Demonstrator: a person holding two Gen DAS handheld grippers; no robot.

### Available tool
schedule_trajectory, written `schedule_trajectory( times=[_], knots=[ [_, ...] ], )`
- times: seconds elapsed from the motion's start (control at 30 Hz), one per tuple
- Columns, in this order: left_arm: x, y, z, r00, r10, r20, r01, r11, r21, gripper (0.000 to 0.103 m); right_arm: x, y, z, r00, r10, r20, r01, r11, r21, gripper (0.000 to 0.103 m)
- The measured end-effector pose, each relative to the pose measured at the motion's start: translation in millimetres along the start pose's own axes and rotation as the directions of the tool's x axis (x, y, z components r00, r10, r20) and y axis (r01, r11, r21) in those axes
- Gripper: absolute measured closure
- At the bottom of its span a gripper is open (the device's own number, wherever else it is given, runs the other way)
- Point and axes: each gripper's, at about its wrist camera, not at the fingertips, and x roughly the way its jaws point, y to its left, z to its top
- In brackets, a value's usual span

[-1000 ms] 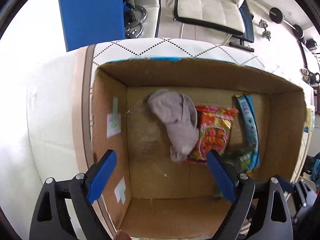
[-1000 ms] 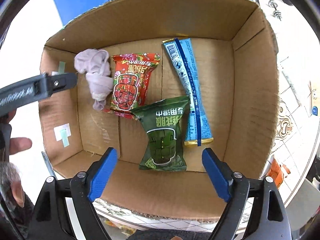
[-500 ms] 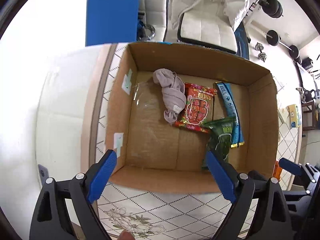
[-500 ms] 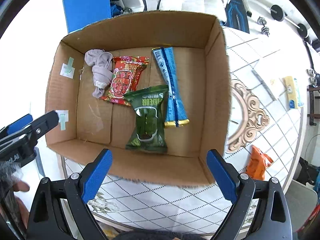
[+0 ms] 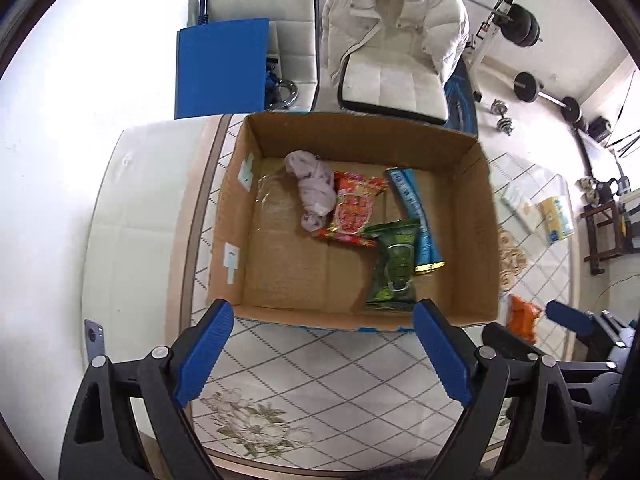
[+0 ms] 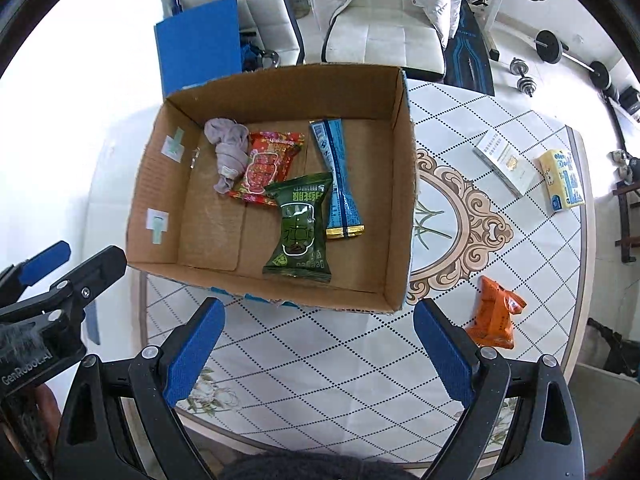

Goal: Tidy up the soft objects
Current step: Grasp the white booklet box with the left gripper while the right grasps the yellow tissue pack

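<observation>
- One open brown cardboard box on the patterned tabletop.
- One crumpled grey cloth inside the box.
- Three snack packets inside the box: one red foil packet, one green foil packet, one long blue packet.
- One orange snack packet on the tabletop outside the box.
- Two small cartons on the tabletop: one white carton, one yellow carton.
- Two pale tape patches on the box's left inner wall.
- Two grippers, each with two blue-padded fingers: left gripper, right gripper.
- Two white cushioned chairs; one white padded jacket over one of them.
</observation>
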Motion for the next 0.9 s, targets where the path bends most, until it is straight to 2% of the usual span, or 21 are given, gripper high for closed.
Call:
schedule_trajectory(
  times=[0.1, 0.17, 0.27, 0.37, 0.47, 0.57, 0.6, 0.77, 0.83, 0.9],
  knots=[
    [-12, -22, 7, 0.999, -0.032, 0.02, 0.031, 0.999, 0.018, 0.011, -9, -26, 1, 1.0, 0.018, 0.008, -0.018, 0.999, 0.031, 0.006],
    [-16, -44, 14, 0.998, -0.056, 0.025, 0.055, 0.998, 0.039, 0.011, -18, -58, 4, 1.0, 0.026, 0.014, -0.027, 0.997, 0.075, 0.006],
    [-12, -90, 30, 0.992, -0.123, 0.002, 0.122, 0.99, 0.074, 0.011, -29, -112, 11, 1.0, -0.008, 0.028, 0.004, 0.991, 0.133, 0.006],
    [12, -147, 50, 0.977, -0.199, -0.076, 0.206, 0.974, 0.094, 0.011, -36, -178, 23, 0.997, -0.07, 0.022, 0.065, 0.98, 0.19, 0.006],
    [45, -203, 70, 0.974, -0.188, -0.131, 0.201, 0.974, 0.102, 0.011, -31, -248, 40, 0.992, -0.129, 0.007, 0.124, 0.963, 0.24, 0.006],
    [88, -256, 91, 0.966, -0.169, -0.198, 0.191, 0.976, 0.102, 0.011, -12, -310, 64, 0.989, -0.145, -0.024, 0.147, 0.953, 0.264, 0.006],
    [105, -271, 97, 0.959, -0.169, -0.226, 0.194, 0.976, 0.094, 0.011, -4, -324, 71, 0.989, -0.145, -0.039, 0.15, 0.953, 0.263, 0.006],
    [186, -324, 132, 0.906, -0.207, -0.37, 0.217, 0.976, -0.015, 0.011, 61, -385, 115, 0.986, -0.101, -0.133, 0.132, 0.958, 0.256, 0.006],
    [210, -333, 140, 0.893, -0.207, -0.4, 0.203, 0.978, -0.053, 0.011, 86, -395, 125, 0.984, -0.071, -0.162, 0.111, 0.961, 0.255, 0.011],
    [238, -341, 149, 0.872, -0.213, -0.442, 0.187, 0.977, -0.101, 0.011, 107, -405, 133, 0.982, -0.054, -0.182, 0.1, 0.963, 0.251, 0.016]
  ],
)
